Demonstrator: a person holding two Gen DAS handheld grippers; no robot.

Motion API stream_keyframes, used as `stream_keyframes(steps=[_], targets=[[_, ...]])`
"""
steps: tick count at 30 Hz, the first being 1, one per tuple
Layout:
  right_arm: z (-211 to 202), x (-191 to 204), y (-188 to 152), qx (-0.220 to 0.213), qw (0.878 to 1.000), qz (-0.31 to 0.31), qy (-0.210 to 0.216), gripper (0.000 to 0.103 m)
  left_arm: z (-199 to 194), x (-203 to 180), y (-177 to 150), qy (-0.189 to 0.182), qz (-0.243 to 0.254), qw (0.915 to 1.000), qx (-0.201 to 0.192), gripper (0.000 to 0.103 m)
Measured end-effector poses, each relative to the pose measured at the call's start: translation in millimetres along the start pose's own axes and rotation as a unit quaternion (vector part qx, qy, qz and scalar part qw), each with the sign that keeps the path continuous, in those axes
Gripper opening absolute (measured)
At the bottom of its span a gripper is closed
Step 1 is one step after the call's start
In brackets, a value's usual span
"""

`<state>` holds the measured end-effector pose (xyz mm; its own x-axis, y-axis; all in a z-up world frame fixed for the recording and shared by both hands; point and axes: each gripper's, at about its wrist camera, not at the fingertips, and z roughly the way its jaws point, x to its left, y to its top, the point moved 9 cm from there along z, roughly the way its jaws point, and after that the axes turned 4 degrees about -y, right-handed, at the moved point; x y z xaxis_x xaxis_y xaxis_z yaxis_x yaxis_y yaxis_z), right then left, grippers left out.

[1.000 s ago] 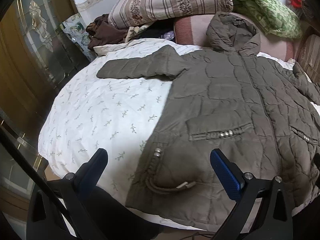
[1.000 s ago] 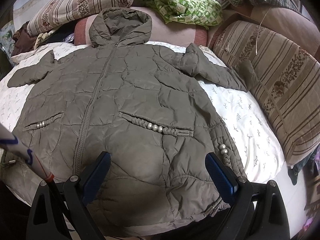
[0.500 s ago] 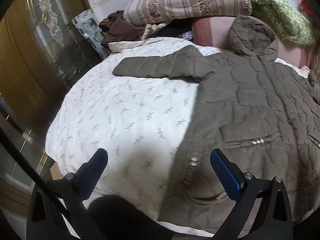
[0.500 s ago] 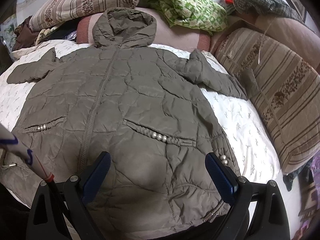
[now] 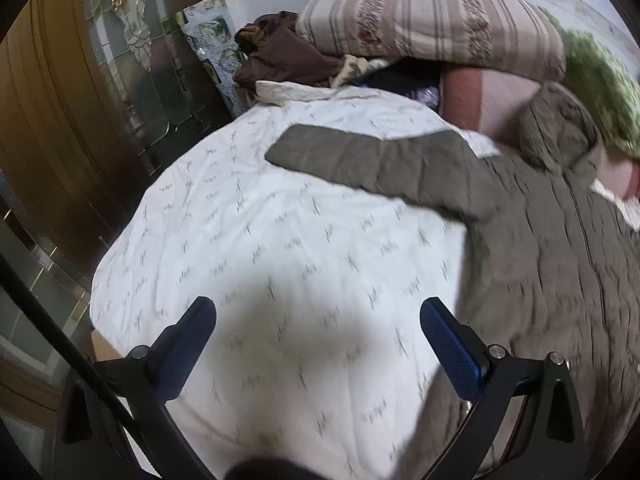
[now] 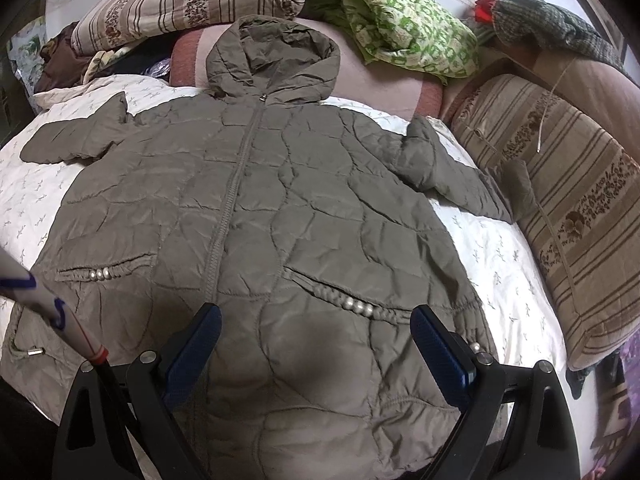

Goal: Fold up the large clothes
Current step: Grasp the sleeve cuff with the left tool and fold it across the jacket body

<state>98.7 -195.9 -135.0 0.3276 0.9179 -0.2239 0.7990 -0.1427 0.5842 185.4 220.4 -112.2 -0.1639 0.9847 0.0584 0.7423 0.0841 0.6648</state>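
Observation:
An olive quilted hooded coat [image 6: 280, 208] lies flat and zipped on the white patterned bedspread [image 6: 500, 248], hood toward the pillows, both sleeves spread outward. In the left wrist view the coat [image 5: 560, 260] fills the right side, its left sleeve [image 5: 368, 160] reaching across the bedspread [image 5: 260, 248]. My left gripper [image 5: 316, 320] is open above bare bedding, left of the coat's edge. Over the coat's lower front, near the beaded pocket [image 6: 356, 304], my right gripper [image 6: 316, 320] hangs open. Neither holds anything.
Striped pillows [image 6: 188, 0], a green patterned blanket [image 6: 400, 28] and a pink cushion [image 6: 376, 88] pile up at the head. A large striped bolster [image 6: 568, 200] lines the right side. Brown clothes [image 5: 280, 56] lie at the far left. A wooden and glass door [image 5: 60, 120] stands left of the bed.
The left gripper has swung left, off the coat's hem and over bare bedding, its view blurred. The right gripper has moved slightly forward over the coat. Both stayed open.

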Motion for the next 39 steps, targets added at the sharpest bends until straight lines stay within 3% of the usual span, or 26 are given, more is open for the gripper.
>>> stream_keyframes(steps=[4,8,10,13,14,16,18,24,28,36,38,39], targets=[[6.1,6.1,3.9,0.003,1.000,-0.003,0.003,0.098,22.5,15.4,28.2,0.004,-0.025,0.9997,0.002,0.096],[16.1,8.8,3.5,0.013,1.000,-0.001,0.005,0.097,53.5,32.3,56.9,0.045,-0.045,0.9980,-0.002,0.096],[22.6,8.8,2.3,0.021,1.000,-0.001,0.004,0.098,75.2,35.7,68.2,0.028,-0.062,0.9976,0.013,0.096],[32.4,7.0,2.0,0.030,1.000,0.001,0.003,0.098,120.7,40.5,86.9,-0.029,-0.108,0.9923,0.053,0.095],[35.8,5.9,2.3,0.033,0.999,0.002,0.002,0.098,136.5,42.9,93.7,-0.048,-0.126,0.9887,0.065,0.093],[41.5,3.9,2.7,0.037,0.999,0.005,0.000,0.098,166.7,47.9,105.3,-0.083,-0.161,0.9797,0.085,0.070],[48.1,2.4,2.8,0.041,0.999,0.009,-0.003,0.098,196.0,52.6,114.5,-0.115,-0.194,0.9687,0.103,0.061],[72.3,1.4,-1.3,0.064,0.998,0.009,-0.013,0.097,270.1,64.2,126.7,-0.184,-0.295,0.9290,0.127,0.061],[87.3,3.1,-1.8,0.076,0.997,0.006,-0.021,0.097,298.8,66.5,125.7,-0.200,-0.324,0.9149,0.133,0.061],[101.8,9.6,1.9,0.076,0.997,-0.006,-0.029,0.097,317.3,63.1,152.4,-0.228,-0.331,0.9090,0.110,0.061],[104.1,10.3,1.4,0.078,0.997,-0.005,-0.029,0.098,321.2,58.1,156.8,-0.214,-0.322,0.9159,0.108,0.061],[105.3,10.1,0.9,0.078,0.997,-0.004,-0.028,0.098,322.4,56.4,158.1,-0.201,-0.312,0.9224,0.108,0.055]])
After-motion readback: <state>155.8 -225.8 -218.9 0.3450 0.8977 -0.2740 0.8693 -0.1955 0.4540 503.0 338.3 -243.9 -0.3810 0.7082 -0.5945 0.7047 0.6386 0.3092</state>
